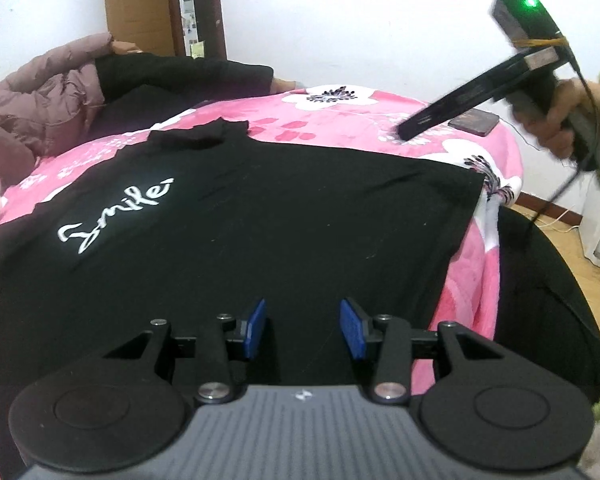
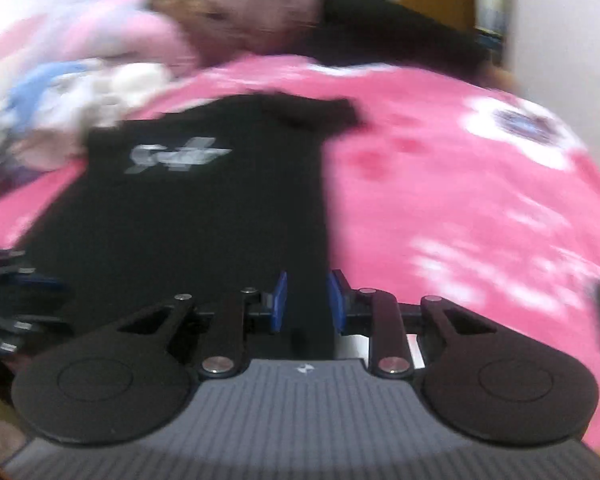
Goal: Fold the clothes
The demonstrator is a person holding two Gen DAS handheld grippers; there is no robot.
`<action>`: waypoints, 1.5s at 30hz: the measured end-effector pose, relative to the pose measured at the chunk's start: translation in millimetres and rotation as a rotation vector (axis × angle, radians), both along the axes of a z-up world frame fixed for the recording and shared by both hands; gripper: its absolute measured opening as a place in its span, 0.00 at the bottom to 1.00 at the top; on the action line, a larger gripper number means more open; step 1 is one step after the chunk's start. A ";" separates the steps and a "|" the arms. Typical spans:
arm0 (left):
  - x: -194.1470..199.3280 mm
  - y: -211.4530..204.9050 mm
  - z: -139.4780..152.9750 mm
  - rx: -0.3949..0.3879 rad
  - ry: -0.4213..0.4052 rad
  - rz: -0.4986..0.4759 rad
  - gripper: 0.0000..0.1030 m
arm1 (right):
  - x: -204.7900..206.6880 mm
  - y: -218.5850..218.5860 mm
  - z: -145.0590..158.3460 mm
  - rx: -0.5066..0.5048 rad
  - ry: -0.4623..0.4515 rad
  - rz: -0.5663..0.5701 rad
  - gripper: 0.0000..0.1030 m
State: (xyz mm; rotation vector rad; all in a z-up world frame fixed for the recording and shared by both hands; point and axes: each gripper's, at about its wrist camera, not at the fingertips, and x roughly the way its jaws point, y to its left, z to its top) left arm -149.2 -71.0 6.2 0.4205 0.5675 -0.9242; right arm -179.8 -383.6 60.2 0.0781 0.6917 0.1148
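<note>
While spread flat over pink floral blanket (image 1: 380, 112), black "Smile" shirt (image 1: 260, 208) fills centre frame of left view. Left gripper (image 1: 306, 328) at lower centre: blue pads apart, pinching nothing, above shirt. Right gripper (image 2: 308, 304) at lower centre of blurred right view: narrowly parted, empty, over shirt's right edge. Puffer jacket (image 1: 40, 96) upper left.

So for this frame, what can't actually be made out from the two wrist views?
- Right wrist view: motion blur smears the white lettering on the black top; unreadable there.
- Right wrist view: heap of clothes at upper left too blurred to tell apart.
- Left wrist view: the top's near hem is hidden behind the left gripper.
- Left wrist view: the right gripper is blurred; its jaws unreadable.
</note>
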 end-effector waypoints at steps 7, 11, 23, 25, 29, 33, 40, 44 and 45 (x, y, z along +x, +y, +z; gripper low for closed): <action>-4.7 9.6 -5.4 -0.007 0.041 0.014 0.42 | -0.5 36.7 -37.2 -0.114 0.059 0.124 0.20; -4.3 20.2 -4.7 -0.028 0.089 0.020 0.42 | -36.0 -15.4 -18.2 0.001 0.092 -0.083 0.20; -8.5 41.7 -3.2 -0.077 0.155 0.073 0.42 | -1.3 31.3 -36.1 0.060 0.054 0.009 0.19; -8.3 46.6 -4.2 -0.091 0.169 0.067 0.42 | -24.0 15.3 -39.3 0.087 0.068 -0.015 0.19; -7.7 51.3 -5.0 -0.100 0.188 0.051 0.43 | -69.3 5.8 -21.0 0.143 0.125 -0.069 0.21; -9.6 51.4 -3.5 -0.095 0.186 0.053 0.43 | -52.5 16.8 -13.1 0.127 0.034 -0.095 0.21; -16.0 51.0 -2.1 -0.078 0.174 0.069 0.44 | -20.5 21.7 -48.0 0.155 0.038 -0.177 0.20; -15.0 56.6 5.1 -0.087 0.193 0.084 0.44 | -82.5 -2.7 -44.2 0.296 -0.040 -0.298 0.21; -14.1 58.9 7.5 -0.097 0.196 0.093 0.45 | -92.9 -5.3 -42.8 0.284 -0.040 -0.339 0.21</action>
